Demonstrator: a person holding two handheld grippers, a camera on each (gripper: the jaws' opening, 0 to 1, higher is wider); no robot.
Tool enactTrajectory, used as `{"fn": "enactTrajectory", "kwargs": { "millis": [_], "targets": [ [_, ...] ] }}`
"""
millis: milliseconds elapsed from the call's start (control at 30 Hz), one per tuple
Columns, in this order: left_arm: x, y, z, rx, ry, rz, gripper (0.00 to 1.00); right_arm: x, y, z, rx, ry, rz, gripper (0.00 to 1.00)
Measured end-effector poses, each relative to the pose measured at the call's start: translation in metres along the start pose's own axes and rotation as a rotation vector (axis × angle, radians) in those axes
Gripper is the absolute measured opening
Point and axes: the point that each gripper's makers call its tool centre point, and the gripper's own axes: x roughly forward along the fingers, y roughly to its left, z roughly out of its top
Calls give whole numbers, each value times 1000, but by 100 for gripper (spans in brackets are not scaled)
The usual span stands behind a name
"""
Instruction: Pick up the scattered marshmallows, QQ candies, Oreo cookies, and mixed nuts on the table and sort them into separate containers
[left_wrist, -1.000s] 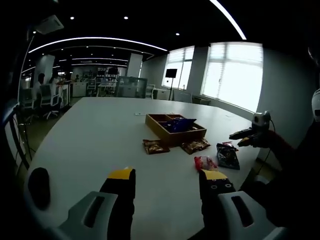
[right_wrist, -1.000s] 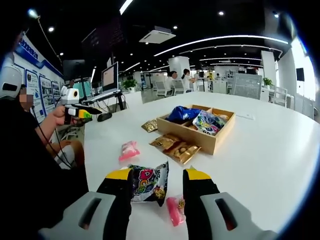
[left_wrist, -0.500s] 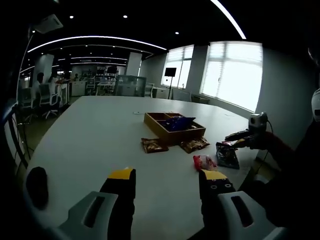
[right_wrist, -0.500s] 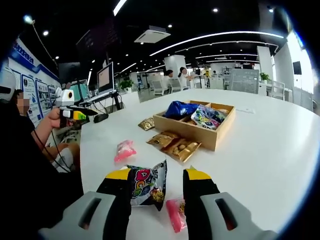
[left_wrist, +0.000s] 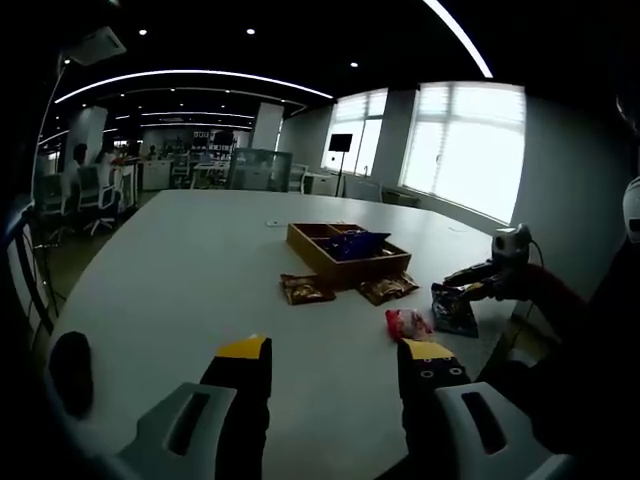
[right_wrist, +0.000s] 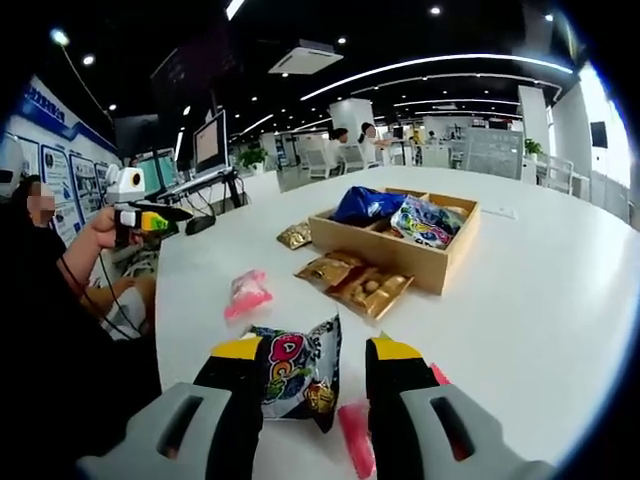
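My right gripper (right_wrist: 317, 352) is open, its jaws standing on either side of a dark colourful snack packet (right_wrist: 295, 372) on the white table (right_wrist: 520, 310). From the left gripper view that packet (left_wrist: 453, 310) lies near the table's right edge with the right gripper (left_wrist: 462, 283) low over it. One pink packet (right_wrist: 357, 450) lies just beneath the right jaw, another (right_wrist: 247, 293) further left. My left gripper (left_wrist: 335, 362) is open over bare table, with nothing between its jaws. A wooden box (right_wrist: 440, 262) holds a blue packet (right_wrist: 362, 205) and a colourful one (right_wrist: 425, 222).
Brown packets (right_wrist: 325, 268) (right_wrist: 375, 288) (right_wrist: 293, 236) lie in front of the box. A person's hand holds the left gripper (right_wrist: 185, 218) off the table's left edge. A black object (left_wrist: 70, 365) sits near the table's edge. Office desks and chairs stand behind.
The right gripper has come lower and closer to the dark packet, which now sits deeper between its jaws. The left gripper's view has barely shifted.
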Motion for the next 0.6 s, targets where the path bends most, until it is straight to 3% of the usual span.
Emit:
{"fn": "enactTrajectory", "kwargs": {
  "millis": [600],
  "targets": [
    [0, 3, -2, 0, 6, -1, 55, 17, 5, -11, -27, 55, -24, 34]
  ]
}}
